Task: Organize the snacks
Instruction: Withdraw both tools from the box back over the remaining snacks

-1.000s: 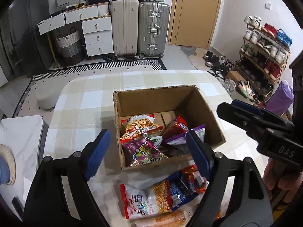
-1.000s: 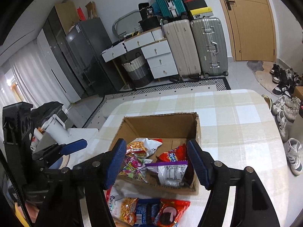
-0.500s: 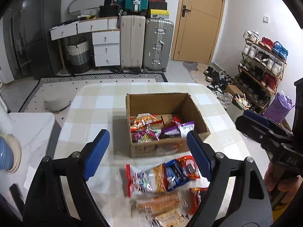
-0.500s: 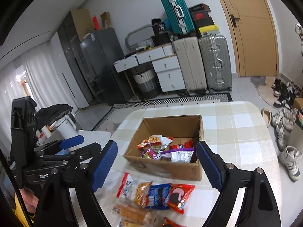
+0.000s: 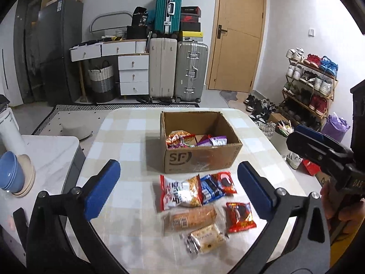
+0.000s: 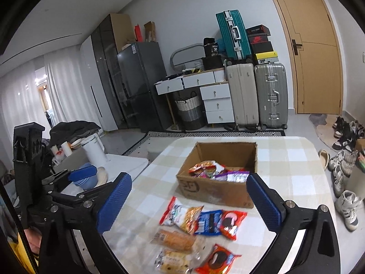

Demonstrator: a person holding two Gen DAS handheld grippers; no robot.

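Box [image 5: 200,157]: open cardboard carton on the checked table [image 5: 127,150], several snack packets lying inside it
Loose snacks: six packets flat on the table just in front of the box, none touching it
White-orange bag [image 5: 180,193]: nearest the box's front left corner
Blue pack [image 5: 209,188]: beside the bag, toward the box's right
Red pack [image 5: 225,181]: overlapping the blue pack's right edge
Bread roll [image 5: 190,220]: farther from the box, behind the bag
Second red pack [image 5: 239,217]: right of the roll
Clear pastry pack [image 5: 205,239]: farthest from the box
Left gripper [image 5: 178,191]: spread wide, empty, above the loose snacks
Right gripper [image 6: 189,205]: spread wide, empty, in front of the box
Suitcases [image 5: 178,66]: well beyond the box, against the wall
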